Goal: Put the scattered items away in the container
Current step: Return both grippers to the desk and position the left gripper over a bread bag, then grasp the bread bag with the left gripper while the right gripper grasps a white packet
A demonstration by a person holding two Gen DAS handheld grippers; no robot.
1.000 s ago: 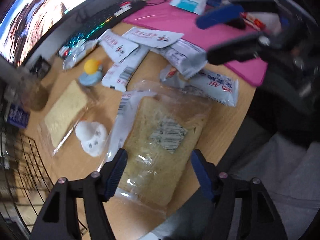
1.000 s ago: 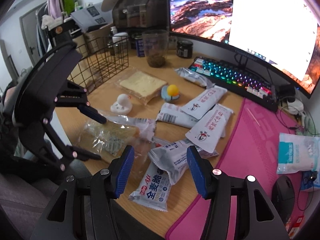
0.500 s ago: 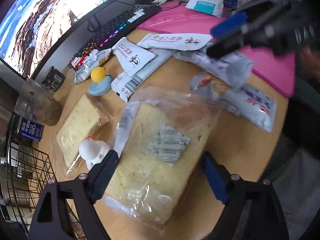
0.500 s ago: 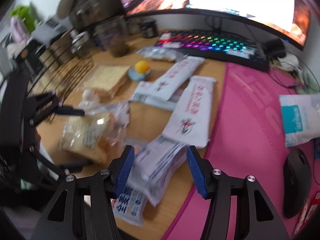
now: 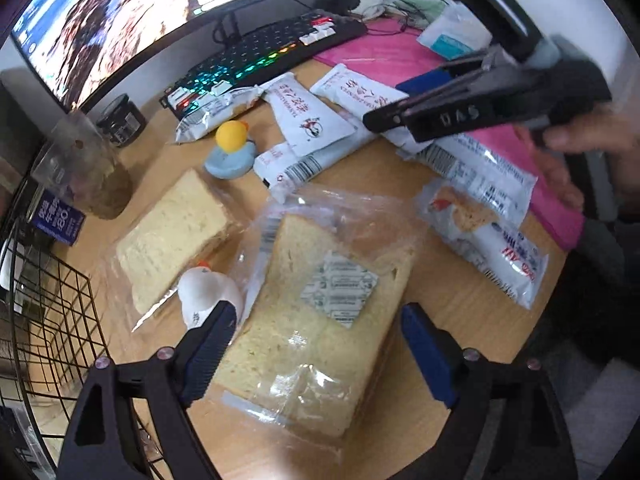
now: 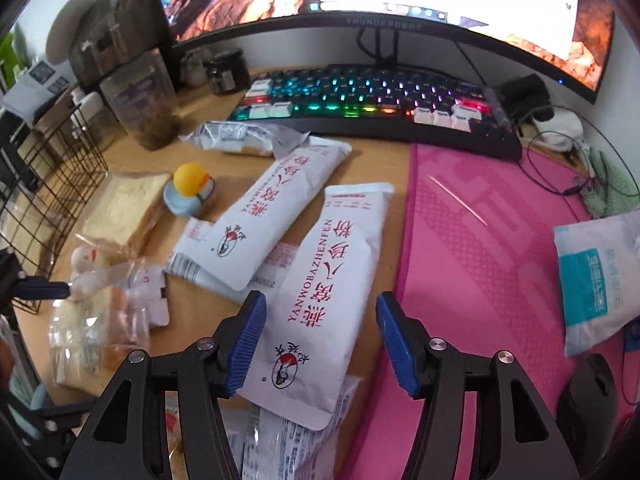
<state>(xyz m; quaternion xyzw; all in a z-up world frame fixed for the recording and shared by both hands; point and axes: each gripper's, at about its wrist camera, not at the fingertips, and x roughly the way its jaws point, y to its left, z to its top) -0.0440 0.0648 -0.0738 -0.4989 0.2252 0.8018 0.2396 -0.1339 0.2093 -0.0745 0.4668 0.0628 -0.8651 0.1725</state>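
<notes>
Two blue-padded tools are hovering over a wooden desk: left tool released above clear-bagged sliced bread, right tool widening, ungripped, over a white red-lettered sachet.

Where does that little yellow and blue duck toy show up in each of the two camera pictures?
Left wrist view: the duck toy sits upper left of centre, below the keyboard.
Right wrist view: the duck toy sits left of centre, beside the bagged bread.
Shared landmark: the lit keyboard.
</notes>
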